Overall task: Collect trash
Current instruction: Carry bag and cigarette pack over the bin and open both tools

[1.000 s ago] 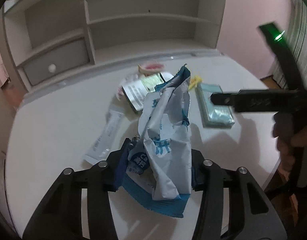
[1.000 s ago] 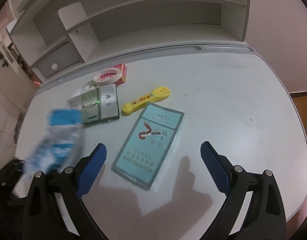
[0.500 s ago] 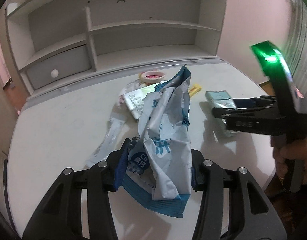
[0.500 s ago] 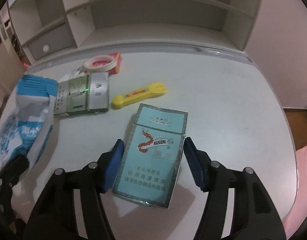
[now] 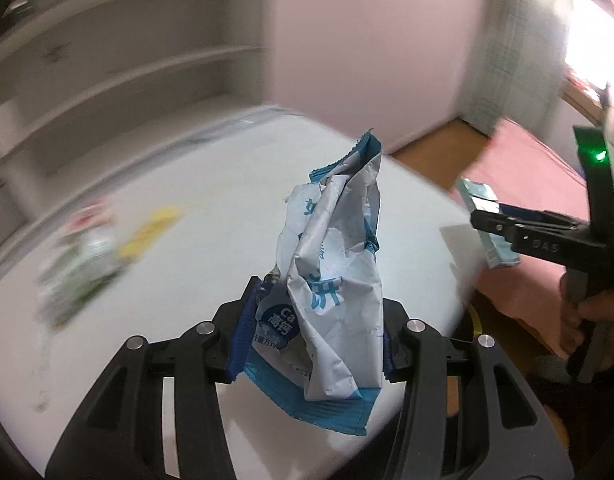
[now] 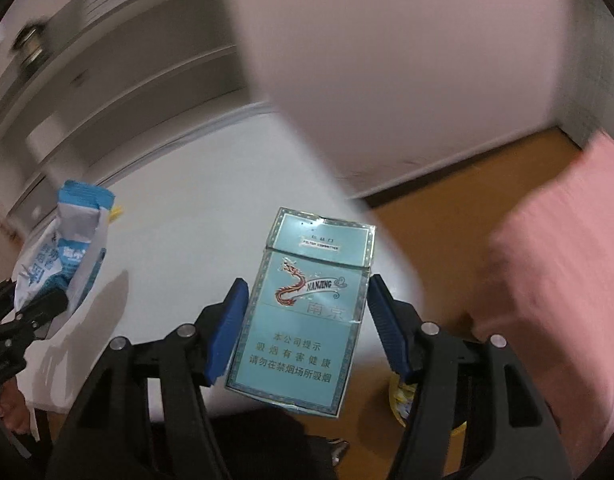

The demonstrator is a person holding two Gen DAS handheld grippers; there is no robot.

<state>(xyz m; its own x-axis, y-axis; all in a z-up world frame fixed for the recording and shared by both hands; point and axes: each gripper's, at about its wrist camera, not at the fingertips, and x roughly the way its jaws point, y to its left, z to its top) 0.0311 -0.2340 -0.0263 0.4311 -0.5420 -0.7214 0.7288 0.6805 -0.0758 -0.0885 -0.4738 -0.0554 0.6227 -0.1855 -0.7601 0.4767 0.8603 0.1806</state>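
We have a piece of trash in each gripper and are carrying both off the white table (image 5: pixel 195 216), so the pick-up step looks finished and the drop-off is what remains. Our left gripper (image 5: pixel 313 340) is closed nearly all the way on the crumpled blue-and-white snack bag (image 5: pixel 335 264), which stands upright between the blue pads above the table's near edge. Our right gripper (image 6: pixel 307 320) is about half closed, its pads pressing the long sides of the pale blue cigarette pack (image 6: pixel 307 312); the pack hangs at the table's right edge, partly over the wooden floor (image 6: pixel 447 216).

Next, we judge, both loads need a bin. Below the right gripper, just off the table's right edge, something yellow (image 6: pixel 401 400) peeks out low down; it may be a bin or bag, but we cannot tell. Both views are streaked with blur, so aiming should wait until the opening shows clearly.

More litter lies on the table's far left part: a yellow object (image 5: pixel 151 228) and a green-and-white pack (image 5: pixel 83 264), both too smeared to describe further. The shelf unit (image 5: pixel 107 80) rises behind the table, and a pink bed (image 6: pixel 559 264) stands to its right, narrowing the floor gap where we would lower our hands. The bag is light and floppy, so it may cling to the pads on release.
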